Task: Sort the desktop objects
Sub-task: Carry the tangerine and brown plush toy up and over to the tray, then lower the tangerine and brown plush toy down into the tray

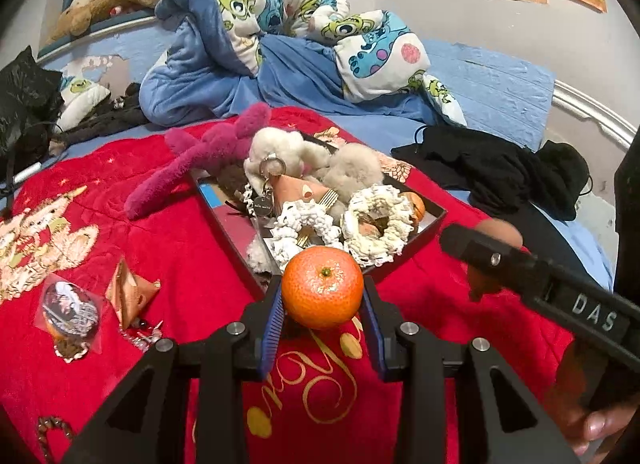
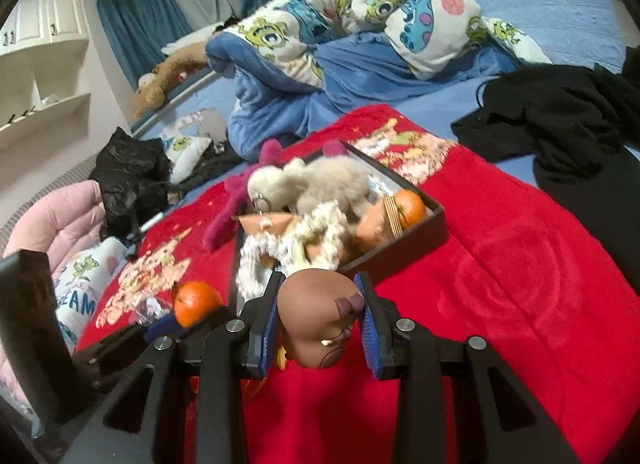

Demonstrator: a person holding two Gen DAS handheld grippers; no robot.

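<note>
My left gripper [image 1: 322,298] is shut on an orange tangerine [image 1: 322,288], held just before the near corner of the dark tray [image 1: 434,229]. My right gripper [image 2: 320,316] is shut on a brown toy figure head [image 2: 320,312], also in front of the tray's near wall [image 2: 404,254]. The tray holds cream crochet rings [image 1: 378,225], fluffy pale plush toys [image 1: 296,153], a keyring pouch [image 1: 294,189] and another tangerine [image 2: 410,207]. In the right wrist view the left gripper's tangerine [image 2: 196,302] shows at the lower left. In the left wrist view the right gripper's finger [image 1: 532,270] crosses at the right, with the brown head [image 1: 498,234] behind it.
A red embroidered blanket [image 1: 168,248] covers the bed. On it lie a magenta plush [image 1: 208,159], a small folded pouch [image 1: 130,290] and a round badge [image 1: 72,306]. Black clothes [image 1: 500,167], a black bag [image 1: 24,103] and a cartoon-print quilt [image 1: 280,23] lie beyond. A hand [image 1: 600,424] shows at the lower right.
</note>
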